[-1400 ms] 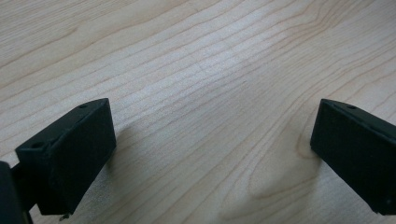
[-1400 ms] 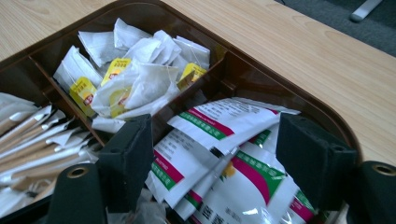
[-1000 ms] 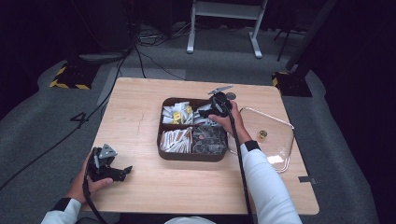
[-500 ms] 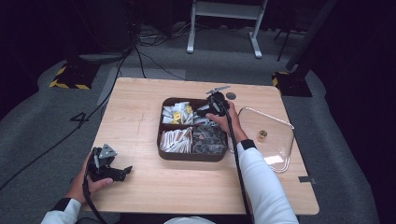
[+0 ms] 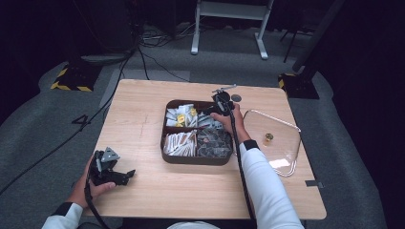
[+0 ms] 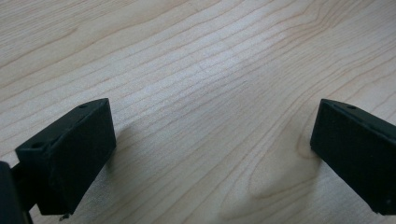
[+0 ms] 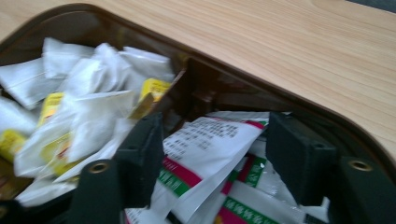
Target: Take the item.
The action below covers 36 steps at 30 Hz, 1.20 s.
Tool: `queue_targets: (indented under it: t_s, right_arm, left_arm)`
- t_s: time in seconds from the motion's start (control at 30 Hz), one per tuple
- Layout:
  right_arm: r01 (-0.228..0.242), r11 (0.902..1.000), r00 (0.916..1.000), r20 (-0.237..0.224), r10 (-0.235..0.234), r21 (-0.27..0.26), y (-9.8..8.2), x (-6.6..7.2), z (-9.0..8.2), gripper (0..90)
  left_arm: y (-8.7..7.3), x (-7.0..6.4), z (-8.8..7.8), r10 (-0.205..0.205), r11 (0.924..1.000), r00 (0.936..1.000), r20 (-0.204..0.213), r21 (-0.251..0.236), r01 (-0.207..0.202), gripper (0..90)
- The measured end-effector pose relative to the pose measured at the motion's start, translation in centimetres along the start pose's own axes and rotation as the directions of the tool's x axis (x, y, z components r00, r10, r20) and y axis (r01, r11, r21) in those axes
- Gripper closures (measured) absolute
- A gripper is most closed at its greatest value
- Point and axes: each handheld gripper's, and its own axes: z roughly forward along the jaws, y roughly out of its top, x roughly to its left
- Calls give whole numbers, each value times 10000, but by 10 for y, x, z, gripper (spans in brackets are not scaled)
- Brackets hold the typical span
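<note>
Dark studio, wooden desk (image 5: 143,114). Clear lid (image 5: 282,143) is already off by the right edge. Right gripper (image 7: 212,154), jaws wide, straddles a sachet (image 7: 210,140) in the divided tray (image 5: 165,143), nothing grabbed yet. Left gripper (image 5: 112,169) sits wide, idle near the front-left corner.

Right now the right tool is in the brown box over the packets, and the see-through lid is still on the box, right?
Not quite. The see-through lid lies on the table beside the brown box, as the high view shows. The right tool is indeed open over the packets.
</note>
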Motion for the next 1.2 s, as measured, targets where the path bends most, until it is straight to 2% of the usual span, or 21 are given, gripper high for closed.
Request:
queue_targets:
  t_s: [0.07,0.1,0.17,0.2,0.23,0.3,0.4,0.43,0.47,0.5,0.57,0.6,0.63,0.7,0.73,0.8,0.83,0.87,1.03,1.2]
  right_arm:
    - [-25,9999,10000,-67,25,-103,1,0,0,433]
    - [-290,9996,9985,-462,289,-8,1,1,0,513]
    - [37,9997,9992,-395,-27,232,1,7,4,540]
    - [37,9997,9992,-395,-27,232,1,7,4,540]
    - [324,9991,9994,-139,-321,262,1,11,6,591]
    - [457,9986,9990,-47,-456,274,2,13,6,617]
    - [693,9975,9975,-173,-691,128,3,16,3,666]
    - [1119,9937,9937,-58,-1119,38,5,20,1,715]
    - [1119,9937,9937,-58,-1119,38,5,20,1,715]
    - [1477,9890,9890,-36,-1478,-54,5,25,-2,743]
    - [1569,9876,9875,-154,-1568,10,6,26,-2,752]
    - [1733,9849,9849,-64,-1732,72,6,29,-3,763]
    - [1943,9809,9807,-235,-1942,48,6,32,-4,789]
    - [2286,9735,9735,-21,-2286,77,7,36,-6,804]
    - [2286,9735,9735,-21,-2286,77,7,36,-6,804]
    - [2608,9654,9654,32,-2608,11,7,39,-9,842]
    - [2602,9655,9655,73,-2601,-75,8,39,-11,875]
    - [2576,9661,9662,-74,-2577,-172,8,38,-13,881]
    - [2760,9611,9609,-185,-2761,-111,6,37,-18,890]
    - [2815,9589,9590,-244,-2824,-351,4,37,-27,900]
  left_arm:
    - [0,0,0,-11,10000,10000,5,5,11,4]
    - [0,0,0,-9,10000,10000,8,4,9,4]
    - [0,0,0,-12,10000,10000,5,4,12,4]
    - [0,0,0,-12,10000,10000,5,4,12,4]
    - [0,0,0,-9,10000,10000,-9,-4,9,4]
    - [0,0,0,-4,10000,10000,-21,-4,4,5]
    - [0,0,0,-3,10000,10000,-22,-7,3,5]
    - [0,0,0,-6,10000,10000,-17,-8,6,5]
    - [0,0,0,-6,10000,10000,-17,-8,6,5]
    - [0,0,0,-5,10000,10000,-33,-5,5,5]
    - [0,0,0,-14,10000,10000,-38,-9,14,5]
    - [0,0,0,-17,10000,10000,-41,-11,17,5]
    - [0,0,0,-26,10000,10000,-51,-13,26,5]
    - [0,0,0,-24,10000,10000,-59,-7,24,5]
    - [0,0,0,-24,10000,10000,-59,-7,24,5]
    - [0,-1,0,-27,10000,10000,-63,-9,27,5]
    - [0,-1,0,-27,10000,10000,-63,-8,27,5]
    - [0,-1,0,-28,10000,10000,-63,-9,28,5]
    - [-1,-1,-1,-49,10000,10000,-77,-17,49,5]
    - [-1,-1,-1,-70,10000,9999,-78,-10,69,5]
